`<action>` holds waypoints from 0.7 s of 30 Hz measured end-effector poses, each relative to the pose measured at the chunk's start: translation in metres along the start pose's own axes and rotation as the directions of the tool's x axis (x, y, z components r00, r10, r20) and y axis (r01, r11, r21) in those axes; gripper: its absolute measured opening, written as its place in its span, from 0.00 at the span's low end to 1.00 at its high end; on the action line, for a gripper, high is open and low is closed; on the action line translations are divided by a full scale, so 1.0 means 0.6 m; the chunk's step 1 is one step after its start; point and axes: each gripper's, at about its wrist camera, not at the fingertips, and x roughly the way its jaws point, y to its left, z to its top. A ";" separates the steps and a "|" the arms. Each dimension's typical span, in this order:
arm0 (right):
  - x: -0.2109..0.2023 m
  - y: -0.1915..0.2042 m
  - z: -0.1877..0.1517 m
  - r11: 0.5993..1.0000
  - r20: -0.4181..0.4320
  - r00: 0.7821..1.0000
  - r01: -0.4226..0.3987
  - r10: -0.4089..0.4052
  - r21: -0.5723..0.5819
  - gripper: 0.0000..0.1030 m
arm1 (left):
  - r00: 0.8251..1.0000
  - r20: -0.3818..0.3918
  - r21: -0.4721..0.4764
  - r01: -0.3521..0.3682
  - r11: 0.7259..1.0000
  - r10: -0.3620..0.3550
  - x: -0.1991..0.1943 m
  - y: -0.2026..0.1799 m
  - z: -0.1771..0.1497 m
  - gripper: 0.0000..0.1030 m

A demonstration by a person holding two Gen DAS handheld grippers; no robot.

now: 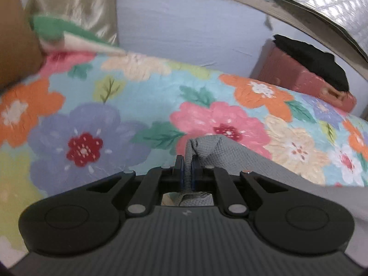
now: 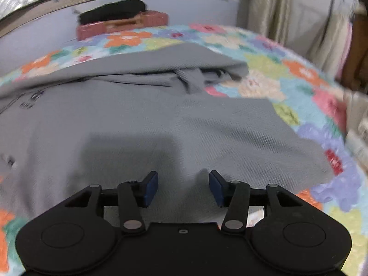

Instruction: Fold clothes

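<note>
A grey knit garment (image 2: 142,115) lies spread on the floral bedspread (image 2: 276,82), with its far part folded over and a collar area near the middle. My right gripper (image 2: 183,187) is open just above the garment's near part, its blue pads (image 2: 150,188) apart. My left gripper (image 1: 188,172) is shut on an edge of the grey garment (image 1: 207,149), which bunches up between the pads and trails off to the right above the floral bedspread (image 1: 138,96).
A red-pink box (image 2: 122,26) with a black cloth (image 2: 112,10) on top sits at the bed's far edge by the wall; it also shows in the left wrist view (image 1: 303,76). Beige curtains (image 2: 269,7) hang at the right. A folded green and pink blanket edge (image 1: 69,36) is far left.
</note>
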 end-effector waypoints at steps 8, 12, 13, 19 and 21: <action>-0.091 0.123 -0.052 0.969 0.114 0.973 -0.178 0.199 -0.173 0.63 | 0.998 -0.043 -0.048 0.041 0.998 -0.043 -0.069 0.036 0.012 0.10; -0.086 0.178 -0.068 0.938 0.106 0.976 -0.147 0.189 -0.313 0.63 | 0.948 -0.213 -0.146 0.207 0.967 -0.235 -0.113 0.061 -0.014 0.37; -0.084 0.192 -0.072 0.927 0.104 0.977 -0.140 0.186 -0.347 0.63 | 0.926 -0.268 -0.145 0.236 0.961 -0.268 -0.114 0.056 -0.032 0.41; -0.070 0.224 -0.079 0.906 0.102 0.986 -0.081 0.135 -0.414 0.63 | 0.737 -0.536 -0.174 0.381 0.908 -0.412 -0.102 0.007 -0.134 0.41; -0.062 0.213 -0.076 0.920 0.102 0.990 -0.048 0.094 -0.389 0.63 | 0.726 -0.553 -0.143 0.400 0.905 -0.409 -0.098 -0.021 -0.149 0.43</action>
